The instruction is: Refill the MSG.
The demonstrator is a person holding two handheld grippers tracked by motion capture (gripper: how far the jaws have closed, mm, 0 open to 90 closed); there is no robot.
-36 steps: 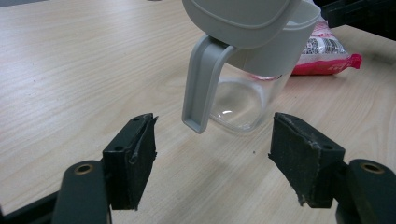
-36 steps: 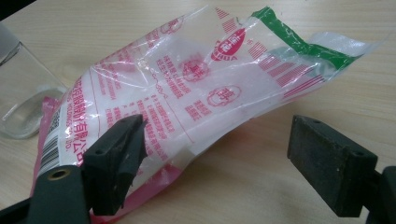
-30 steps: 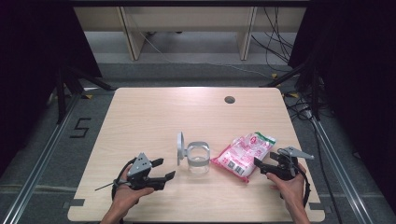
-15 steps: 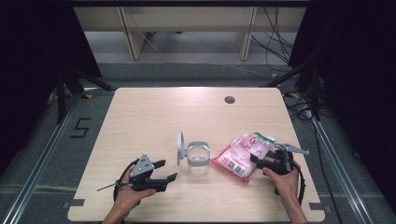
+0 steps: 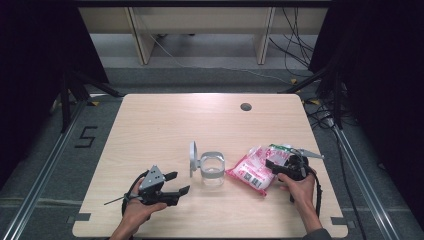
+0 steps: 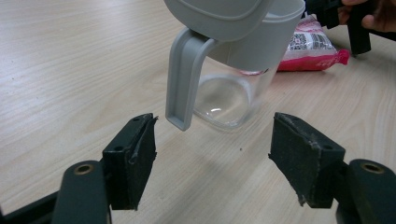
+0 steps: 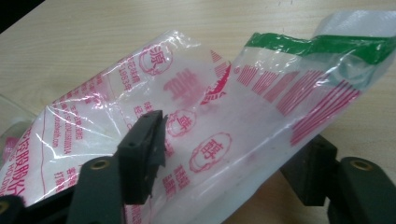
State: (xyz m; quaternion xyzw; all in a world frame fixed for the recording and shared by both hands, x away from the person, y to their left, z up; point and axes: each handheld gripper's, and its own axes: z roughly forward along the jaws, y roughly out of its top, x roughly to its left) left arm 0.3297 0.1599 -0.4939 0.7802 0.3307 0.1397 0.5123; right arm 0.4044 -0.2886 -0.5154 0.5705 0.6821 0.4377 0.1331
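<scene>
A clear plastic container [image 5: 213,172] stands mid-table, its grey lid [image 5: 192,158] flipped open to the left. In the left gripper view the container [image 6: 229,93] and its grey lid [image 6: 215,14] loom just ahead of my open left gripper [image 6: 212,140], with nothing between the jaws. From above, the left gripper [image 5: 179,182] sits to the left of the container and nearer the front edge. A pink and white printed bag [image 5: 250,170] with a green strip lies right of the container. My right gripper [image 5: 272,168] is open around the bag's [image 7: 187,93] right end, which drapes over one jaw.
The wooden table [image 5: 165,125] has a round cable hole [image 5: 245,106] at the back right. Cables [image 5: 300,45] run over the floor behind and to the right. Metal rails [image 5: 45,170] flank the table on both sides.
My right gripper has moved left and forward, so the bag's end now lies between its jaws. My left gripper has crept slightly right toward the container.
</scene>
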